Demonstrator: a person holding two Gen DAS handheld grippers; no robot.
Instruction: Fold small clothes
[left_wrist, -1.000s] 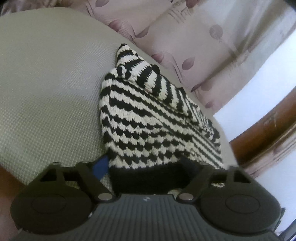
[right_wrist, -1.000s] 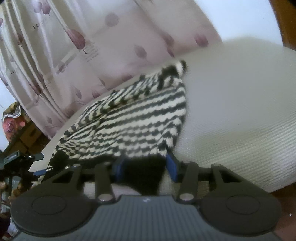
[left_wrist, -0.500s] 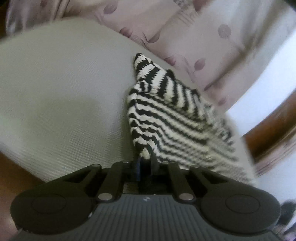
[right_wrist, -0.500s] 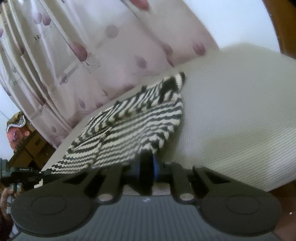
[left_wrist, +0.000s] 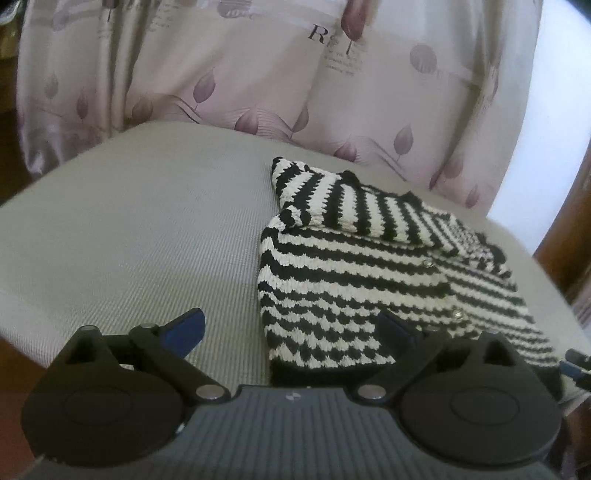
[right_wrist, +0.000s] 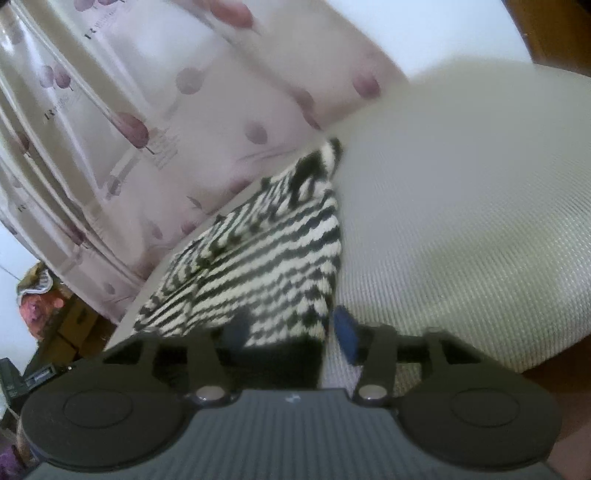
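Observation:
A black-and-white striped knitted garment (left_wrist: 369, 266) lies folded on a grey-beige woven cushion (left_wrist: 147, 229), its black hem toward me. My left gripper (left_wrist: 291, 332) hangs just above the near left corner, its jaws opening wide. The hem lies between the blue pads (left_wrist: 184, 330), which do not press on it. In the right wrist view the same garment (right_wrist: 266, 258) runs up and left across the cushion (right_wrist: 461, 221). My right gripper (right_wrist: 291, 334) has its jaws opening too, with the black hem corner between the pads but not squeezed.
A pale pink curtain (left_wrist: 295, 74) with leaf prints hangs close behind the cushion. Dark wood (left_wrist: 569, 236) shows at the right edge. Boxes and clutter (right_wrist: 48, 295) sit low at the left beyond the cushion's edge. Bare cushion stretches left of the garment.
Half a second ago both grippers were shut on the garment's hem corners. Now both sets of jaws stand apart and the garment lies flat. The left view has risen and rolled level.

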